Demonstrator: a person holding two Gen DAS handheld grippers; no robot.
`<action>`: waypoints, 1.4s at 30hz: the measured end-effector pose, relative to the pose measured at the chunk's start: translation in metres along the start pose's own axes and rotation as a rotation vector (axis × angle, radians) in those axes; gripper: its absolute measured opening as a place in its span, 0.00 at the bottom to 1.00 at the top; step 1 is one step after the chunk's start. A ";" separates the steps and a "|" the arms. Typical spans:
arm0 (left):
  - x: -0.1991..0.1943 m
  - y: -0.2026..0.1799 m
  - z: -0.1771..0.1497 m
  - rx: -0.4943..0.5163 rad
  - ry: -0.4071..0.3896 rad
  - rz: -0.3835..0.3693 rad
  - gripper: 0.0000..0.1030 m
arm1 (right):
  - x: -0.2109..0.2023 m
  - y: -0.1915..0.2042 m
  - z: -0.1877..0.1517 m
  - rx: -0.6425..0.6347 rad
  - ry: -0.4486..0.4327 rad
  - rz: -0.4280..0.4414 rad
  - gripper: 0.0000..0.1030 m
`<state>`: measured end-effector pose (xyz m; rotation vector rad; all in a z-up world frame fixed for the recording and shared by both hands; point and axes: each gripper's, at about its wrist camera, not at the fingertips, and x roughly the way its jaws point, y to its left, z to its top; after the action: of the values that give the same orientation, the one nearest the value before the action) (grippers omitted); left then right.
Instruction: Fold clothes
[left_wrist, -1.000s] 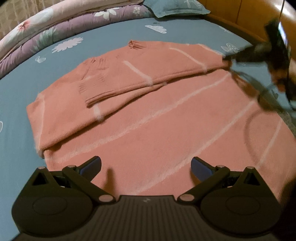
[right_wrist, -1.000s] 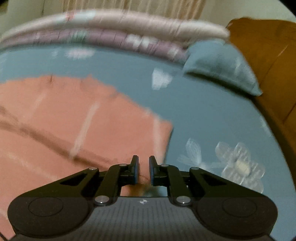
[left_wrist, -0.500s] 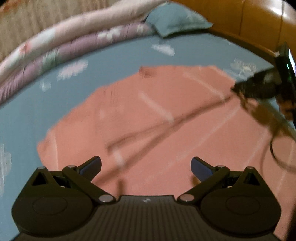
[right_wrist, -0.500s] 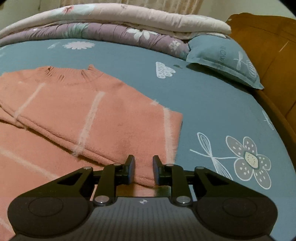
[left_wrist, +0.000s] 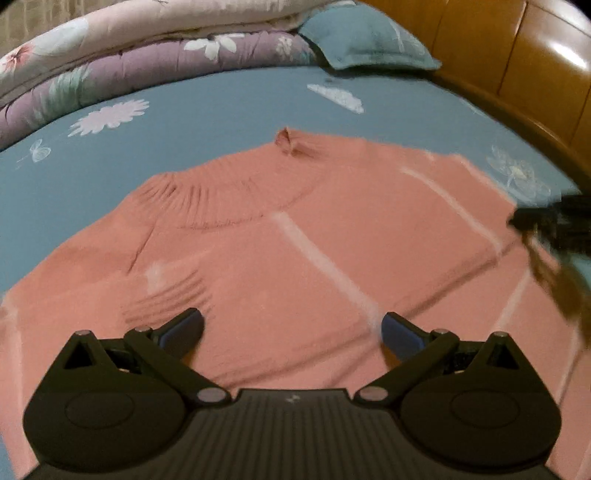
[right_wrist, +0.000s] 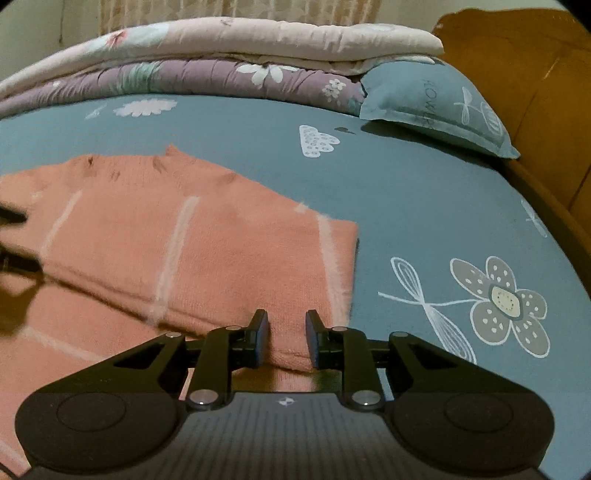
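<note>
A salmon-pink sweater (left_wrist: 295, 236) with thin white stripes lies flat on the blue bed sheet (left_wrist: 221, 110), its ribbed collar toward the far side and a sleeve folded across the body. My left gripper (left_wrist: 291, 330) hovers over the sweater's chest, jaws wide open with nothing between them. In the right wrist view the folded sweater edge (right_wrist: 207, 251) lies under my right gripper (right_wrist: 287, 339); its jaws are opening, a narrow gap apart, with the fabric's corner showing between them but not pinched. The right gripper also appears as a dark shape (left_wrist: 554, 221) at the right of the left wrist view.
Folded quilts, pink over purple (right_wrist: 221, 74), are stacked along the far side. A blue pillow (right_wrist: 443, 107) lies at the far right by the wooden headboard (left_wrist: 535, 74). Bare sheet with flower prints (right_wrist: 498, 299) stretches to the right of the sweater.
My left gripper has travelled up over the sweater toward the collar, still open. My right gripper's jaws have parted from nearly shut, letting go of the folded sleeve edge, which now rests flat.
</note>
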<state>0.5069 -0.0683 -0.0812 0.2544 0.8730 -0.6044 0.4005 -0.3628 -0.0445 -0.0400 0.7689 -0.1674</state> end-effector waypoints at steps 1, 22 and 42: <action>-0.002 -0.003 -0.003 0.026 0.006 0.010 0.99 | 0.001 -0.002 0.006 0.006 -0.022 0.002 0.34; 0.001 0.004 -0.004 -0.023 -0.026 -0.011 0.99 | 0.064 -0.007 0.041 0.101 0.009 0.073 0.42; -0.047 0.018 -0.036 -0.095 0.001 0.119 0.99 | 0.126 0.046 0.117 0.047 -0.013 0.172 0.22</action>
<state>0.4715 -0.0195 -0.0677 0.2189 0.8789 -0.4505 0.5772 -0.3416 -0.0515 0.0697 0.7519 -0.0217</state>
